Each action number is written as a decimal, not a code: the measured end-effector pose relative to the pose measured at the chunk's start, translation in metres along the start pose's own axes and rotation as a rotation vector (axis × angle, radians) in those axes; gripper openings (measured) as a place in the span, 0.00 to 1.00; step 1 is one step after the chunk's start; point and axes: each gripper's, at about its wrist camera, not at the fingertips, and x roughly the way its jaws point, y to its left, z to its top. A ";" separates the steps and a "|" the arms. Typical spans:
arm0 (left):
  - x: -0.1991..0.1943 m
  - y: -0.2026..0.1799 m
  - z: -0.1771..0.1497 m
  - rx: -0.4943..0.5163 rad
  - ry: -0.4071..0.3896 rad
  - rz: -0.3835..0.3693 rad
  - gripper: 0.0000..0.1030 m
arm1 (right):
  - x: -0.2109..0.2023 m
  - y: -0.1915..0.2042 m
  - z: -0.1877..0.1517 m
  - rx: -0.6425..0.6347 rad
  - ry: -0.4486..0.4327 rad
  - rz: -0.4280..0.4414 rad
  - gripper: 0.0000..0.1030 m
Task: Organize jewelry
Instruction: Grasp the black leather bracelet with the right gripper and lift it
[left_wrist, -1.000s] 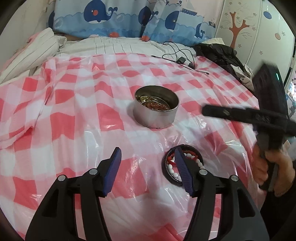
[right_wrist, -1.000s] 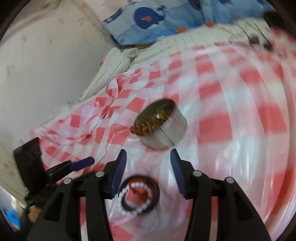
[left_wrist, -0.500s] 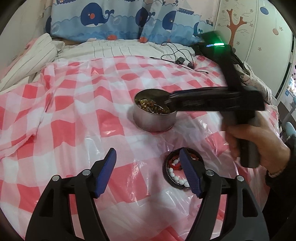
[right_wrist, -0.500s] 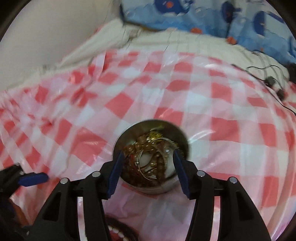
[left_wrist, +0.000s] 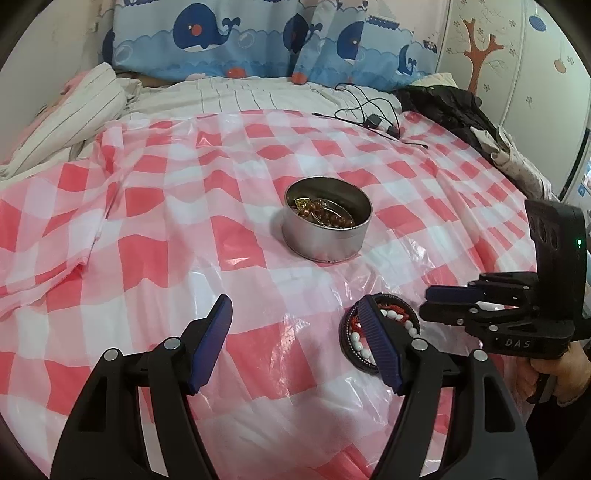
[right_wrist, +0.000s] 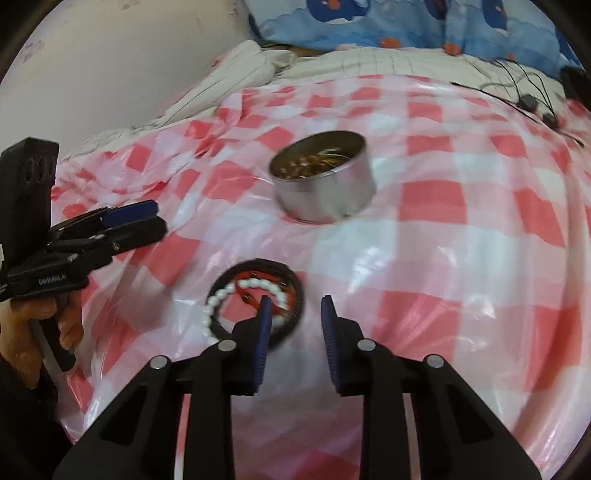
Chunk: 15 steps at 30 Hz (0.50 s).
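A round metal tin (left_wrist: 327, 229) holding amber beads and gold jewelry stands on the red-and-white checked plastic cloth (left_wrist: 166, 221); it also shows in the right wrist view (right_wrist: 325, 182). A pile of bracelets (left_wrist: 391, 325), black, red and white-beaded, lies on the cloth nearer me, also in the right wrist view (right_wrist: 251, 295). My left gripper (left_wrist: 295, 332) is open and empty, its right finger in front of the bracelets. My right gripper (right_wrist: 295, 321) is open and empty, just above the bracelets' right edge; it shows from the side in the left wrist view (left_wrist: 443, 302).
Whale-print pillows (left_wrist: 258, 40) and a striped quilt (left_wrist: 74, 107) lie at the back. A black cable with a charger (left_wrist: 373, 118) and dark clothing (left_wrist: 450, 107) lie at the far right. The cloth is wrinkled at the left.
My right gripper has pulled back from over the tin and come down to the bracelets near me. My left gripper has barely moved.
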 end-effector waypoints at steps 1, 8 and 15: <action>0.000 -0.001 0.000 0.003 0.002 0.001 0.65 | 0.005 0.001 0.000 -0.001 0.009 -0.010 0.27; 0.001 -0.006 0.001 0.027 -0.003 0.010 0.68 | 0.025 0.003 -0.002 -0.024 0.042 -0.050 0.26; 0.003 -0.005 0.001 0.026 0.003 0.015 0.69 | 0.019 0.001 -0.003 0.012 0.023 0.062 0.09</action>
